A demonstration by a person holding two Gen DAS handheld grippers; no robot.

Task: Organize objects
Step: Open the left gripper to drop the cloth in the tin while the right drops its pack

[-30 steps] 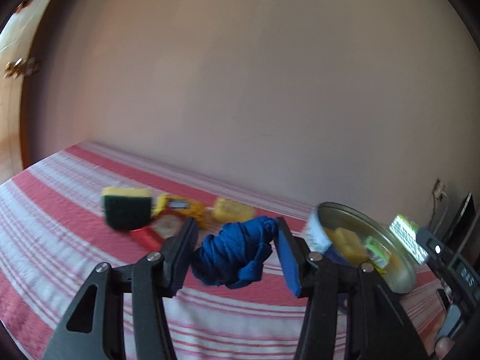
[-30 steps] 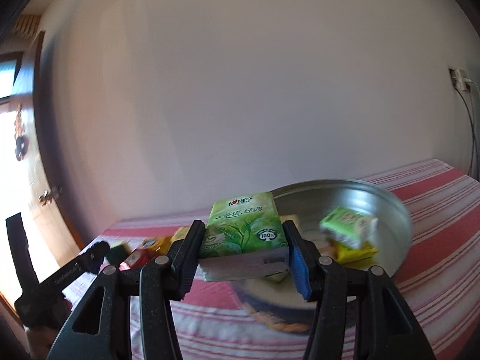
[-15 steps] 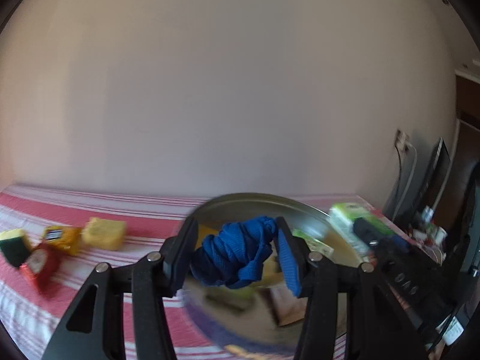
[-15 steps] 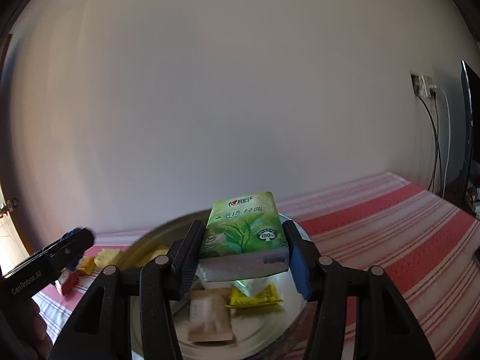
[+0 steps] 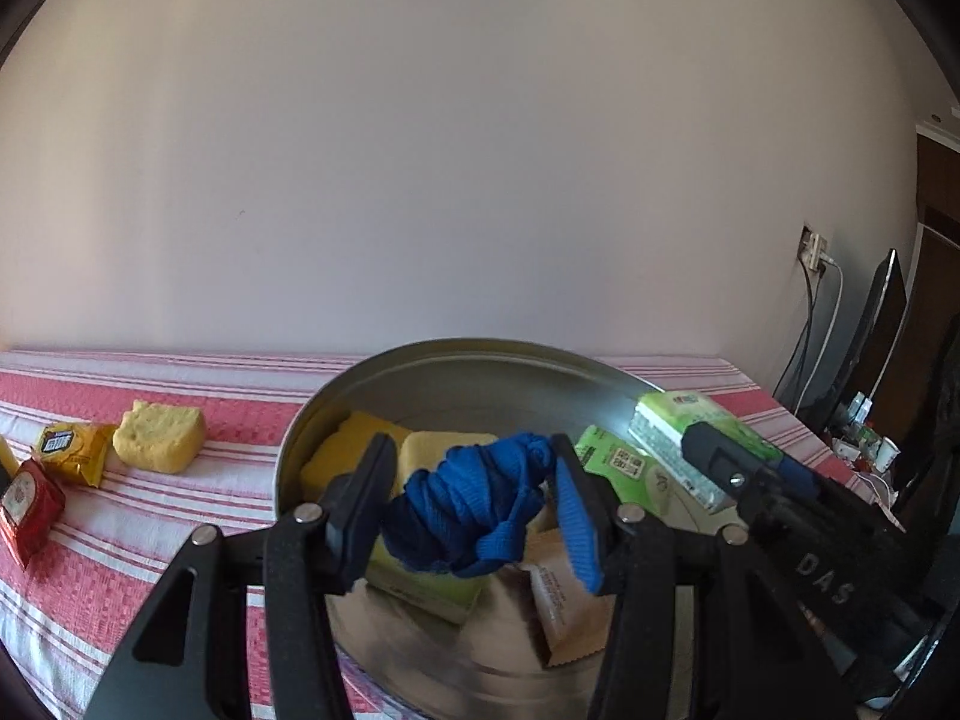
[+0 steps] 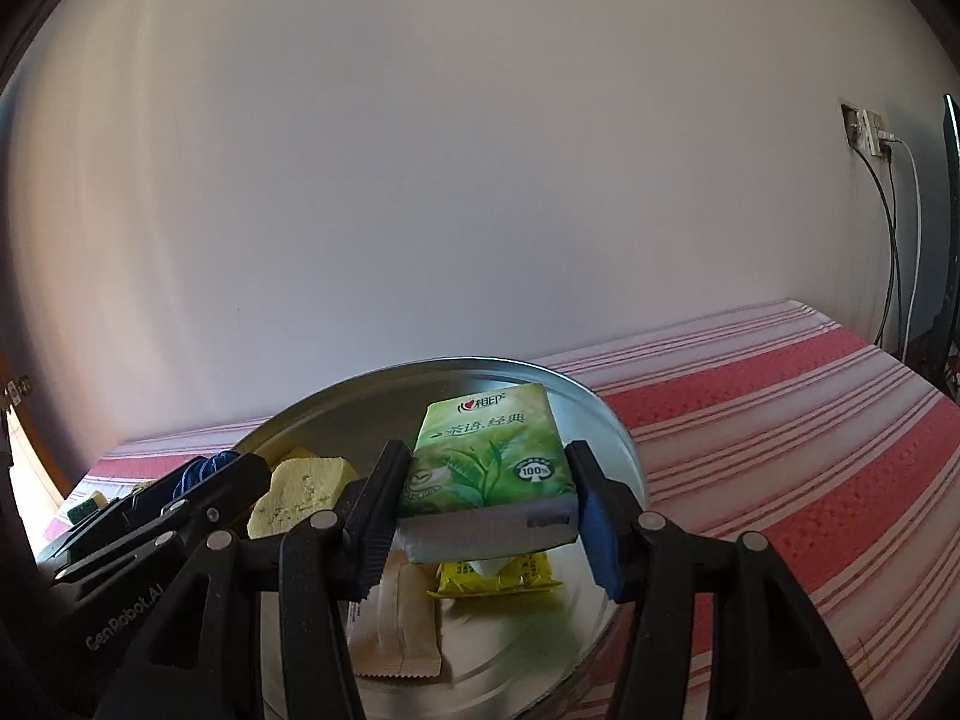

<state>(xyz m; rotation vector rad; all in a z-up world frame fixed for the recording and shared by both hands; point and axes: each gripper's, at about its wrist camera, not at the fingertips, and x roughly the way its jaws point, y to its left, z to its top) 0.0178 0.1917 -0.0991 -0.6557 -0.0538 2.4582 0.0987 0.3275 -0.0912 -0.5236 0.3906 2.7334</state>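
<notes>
Blue cord bundle – soft, light, springy – sits pinched between the left gripper pads above the metal bowl; a mid-bundle grip suits it

Right view: right gripper clamps the green tissue pack – squashy, slick-wrapped – over the bowl's middle, held by its sides

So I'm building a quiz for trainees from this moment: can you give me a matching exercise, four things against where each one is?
Things:
1. blue rope bundle
2. green tissue pack
3. brown sachet
4. red packet

Places:
A. lying in the metal basin
B. on the striped cloth, outside the basin
C. in the left tool
D. in the right tool

Pairs: 1-C, 2-D, 3-A, 4-B
</notes>
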